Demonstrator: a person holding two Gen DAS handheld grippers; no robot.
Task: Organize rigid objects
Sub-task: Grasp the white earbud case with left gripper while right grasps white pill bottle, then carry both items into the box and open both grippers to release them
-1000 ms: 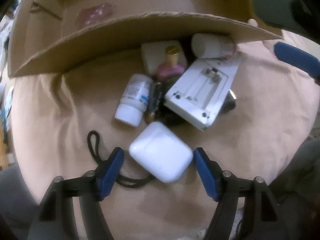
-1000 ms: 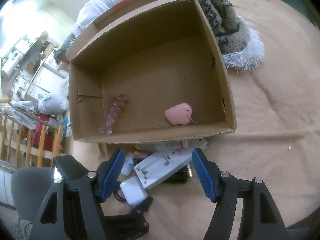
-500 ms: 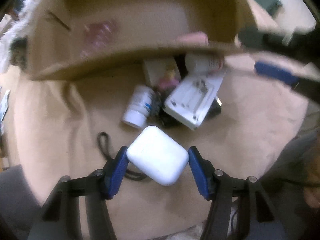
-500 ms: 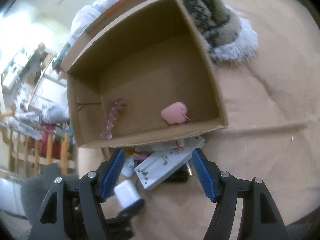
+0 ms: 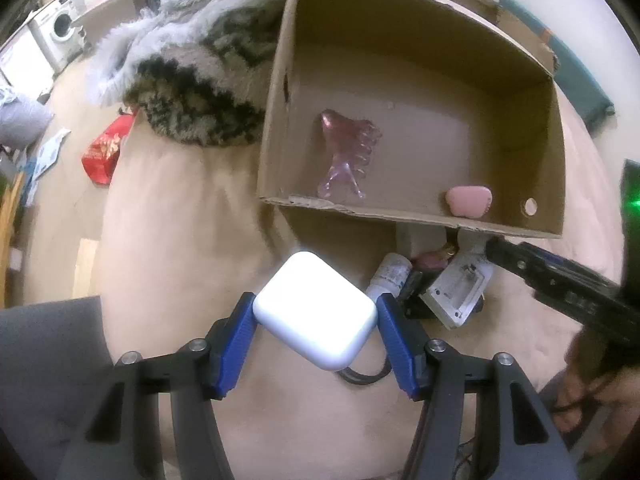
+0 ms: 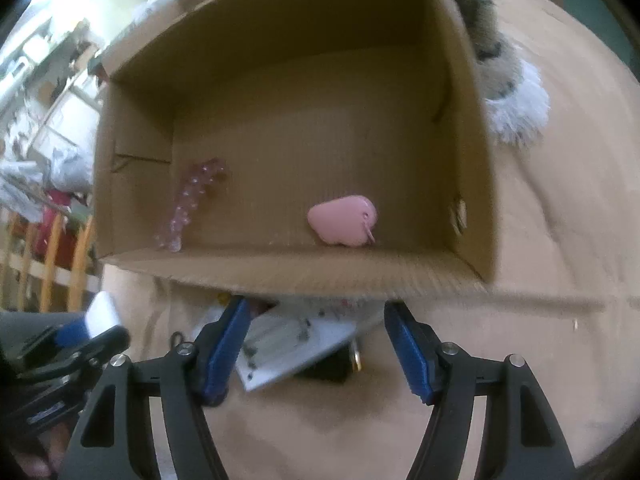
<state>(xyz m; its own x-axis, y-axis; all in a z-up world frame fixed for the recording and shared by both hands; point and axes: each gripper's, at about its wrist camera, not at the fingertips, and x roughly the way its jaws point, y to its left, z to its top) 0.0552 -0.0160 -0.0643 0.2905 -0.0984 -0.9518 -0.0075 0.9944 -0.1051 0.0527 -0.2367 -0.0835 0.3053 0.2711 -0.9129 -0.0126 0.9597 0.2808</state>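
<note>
My left tongs (image 5: 316, 316) are clamped on the white case (image 5: 316, 314), lifted clear of the beige bed cover (image 5: 168, 240) just short of the cardboard box (image 5: 420, 222). The pads bite only its smooth rounded edges, so I judge it could twist out or clip the near wall. My right tongs (image 6: 316, 344) gape empty over the white panel (image 6: 288, 344); crowding could knock the pile.

A tan blanket (image 5: 168, 216) covers the soft surface, with a shaggy grey-and-white fur throw (image 5: 192, 80) lying on it. Beyond, a white washing machine (image 5: 56, 36) stands by a pale wall, a red bag (image 5: 105, 153) lies on the floor, and wooden railings (image 6: 48, 264) show beside cluttered shelves (image 6: 44, 92).
</note>
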